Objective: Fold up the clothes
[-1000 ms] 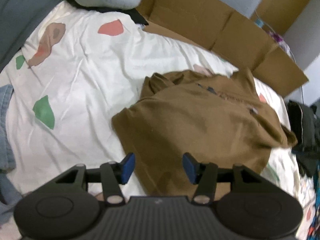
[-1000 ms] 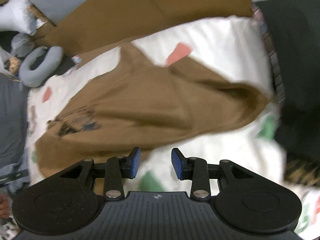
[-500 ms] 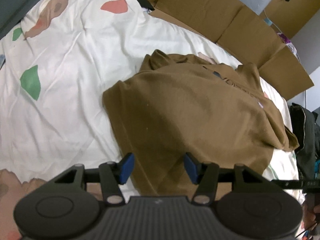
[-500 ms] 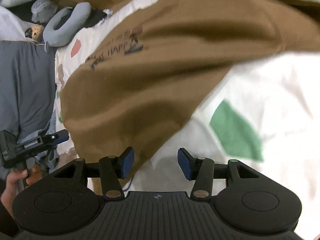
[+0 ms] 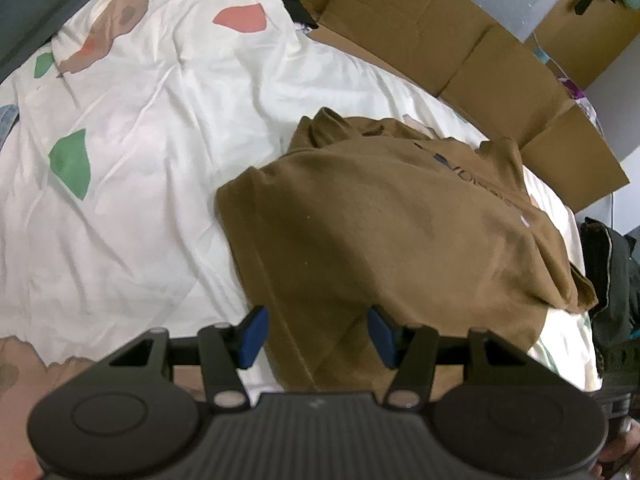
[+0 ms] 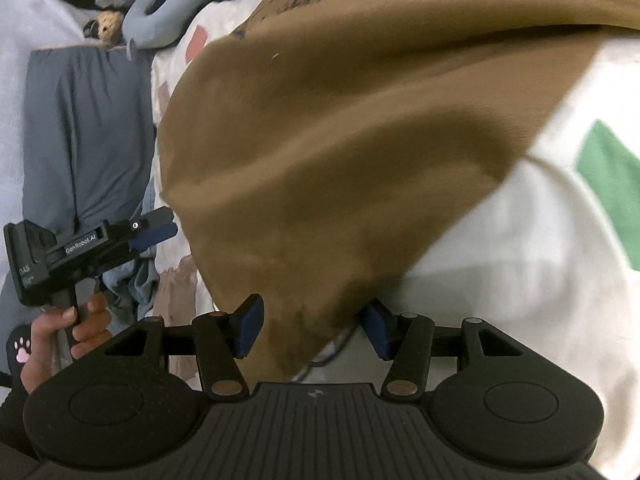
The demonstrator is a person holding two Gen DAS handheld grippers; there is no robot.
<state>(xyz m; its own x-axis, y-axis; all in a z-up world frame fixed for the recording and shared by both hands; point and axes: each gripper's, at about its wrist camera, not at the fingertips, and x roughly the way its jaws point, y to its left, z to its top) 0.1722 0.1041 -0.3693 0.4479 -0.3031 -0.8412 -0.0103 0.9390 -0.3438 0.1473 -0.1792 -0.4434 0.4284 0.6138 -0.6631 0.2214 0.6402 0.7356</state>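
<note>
A brown shirt (image 5: 380,232) with dark lettering lies crumpled on a white sheet (image 5: 140,160) with coloured patches. My left gripper (image 5: 316,334) hovers open over the shirt's near hem, and the cloth's edge runs between its blue pads untouched. In the right wrist view the shirt (image 6: 340,140) fills the middle. My right gripper (image 6: 314,330) is opening its jaws, and the shirt's near corner lies between them without being pinched. The left gripper (image 6: 152,232) shows there at the left, held by a hand (image 6: 52,332) beside the shirt's edge.
Flattened cardboard boxes (image 5: 460,52) line the far side of the bed. A grey neck pillow (image 6: 168,12) and a grey blanket (image 6: 80,128) lie past the shirt. Dark clothes (image 5: 612,272) are piled at the right edge. Denim (image 6: 140,276) is bunched near the left gripper.
My right gripper has swung down to the shirt's near corner and its jaws have widened. My left gripper has sunk slightly toward the hem and stays open.
</note>
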